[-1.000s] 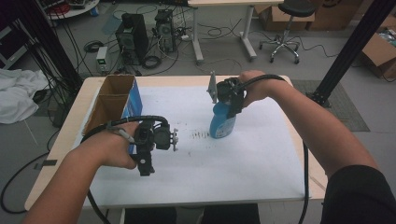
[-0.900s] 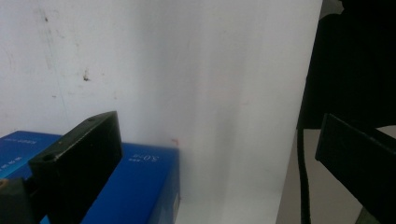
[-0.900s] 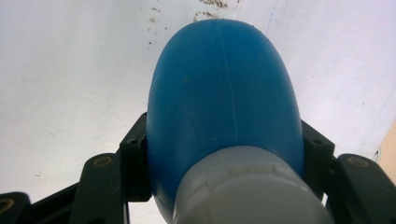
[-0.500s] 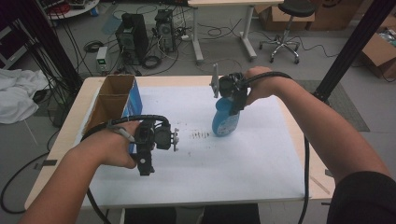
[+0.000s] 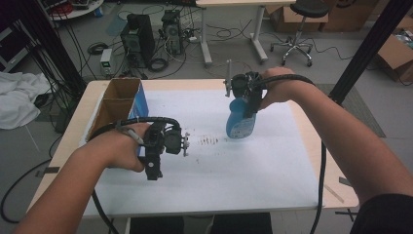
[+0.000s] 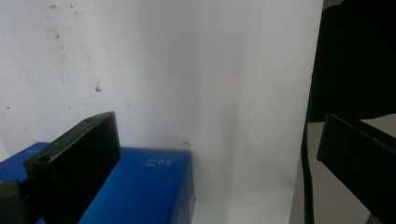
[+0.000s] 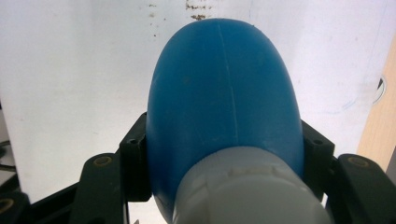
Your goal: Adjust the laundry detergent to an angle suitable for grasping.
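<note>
Lifted slightly since earlier, the blue bottle (image 5: pixel 239 123) hangs centre-frame, clamped in the right gripper (image 5: pixel 245 92) above the stained white table (image 5: pixel 253 165); left gripper (image 5: pixel 155 148) gapes empty. Computers (image 5: pixel 139 36) clutter the upper-left floor.

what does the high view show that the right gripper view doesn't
High view alone: the open cardboard box with a blue side at the table's left, the left gripper in the person's hand, and floor clutter beyond. Right gripper view alone: the bottle's grey cap close up, jaws pressed on both sides of the bottle. Both: the blue bottle, the white table cover and its brown smudges.
</note>
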Motion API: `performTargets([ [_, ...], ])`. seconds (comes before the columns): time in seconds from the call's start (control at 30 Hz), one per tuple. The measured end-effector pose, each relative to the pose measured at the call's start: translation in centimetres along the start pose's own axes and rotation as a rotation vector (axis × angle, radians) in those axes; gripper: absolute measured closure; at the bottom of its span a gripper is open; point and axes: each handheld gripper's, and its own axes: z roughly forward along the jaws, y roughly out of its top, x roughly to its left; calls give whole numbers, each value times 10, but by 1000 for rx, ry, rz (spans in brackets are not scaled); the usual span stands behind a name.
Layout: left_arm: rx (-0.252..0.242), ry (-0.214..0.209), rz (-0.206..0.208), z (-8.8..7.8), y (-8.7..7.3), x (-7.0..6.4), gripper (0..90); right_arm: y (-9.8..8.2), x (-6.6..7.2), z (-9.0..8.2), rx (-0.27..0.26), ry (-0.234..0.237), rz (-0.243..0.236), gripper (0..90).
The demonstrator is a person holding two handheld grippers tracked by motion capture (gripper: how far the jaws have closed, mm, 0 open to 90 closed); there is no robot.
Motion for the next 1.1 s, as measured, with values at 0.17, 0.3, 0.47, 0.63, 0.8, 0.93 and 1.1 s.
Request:
performTargets([
  [0.17,0,4,14,0,0,1,1,1,3,-5,18,-1,62,383],
  [0.3,3,3,20,1,-1,1,1,-1,6,-10,19,-7,128,383],
  [0.47,-2,2,27,3,-1,1,1,-5,10,-17,16,8,203,383],
  [0.63,-2,6,31,3,0,2,1,-7,14,-19,19,35,293,383],
  [0.8,-5,10,39,3,2,2,1,-9,17,-18,23,34,400,384],
  [0.93,-3,13,39,2,3,1,1,-9,20,-15,22,32,450,384],
  [1.1,-3,17,49,3,5,0,1,-7,24,-10,30,34,502,384],
])
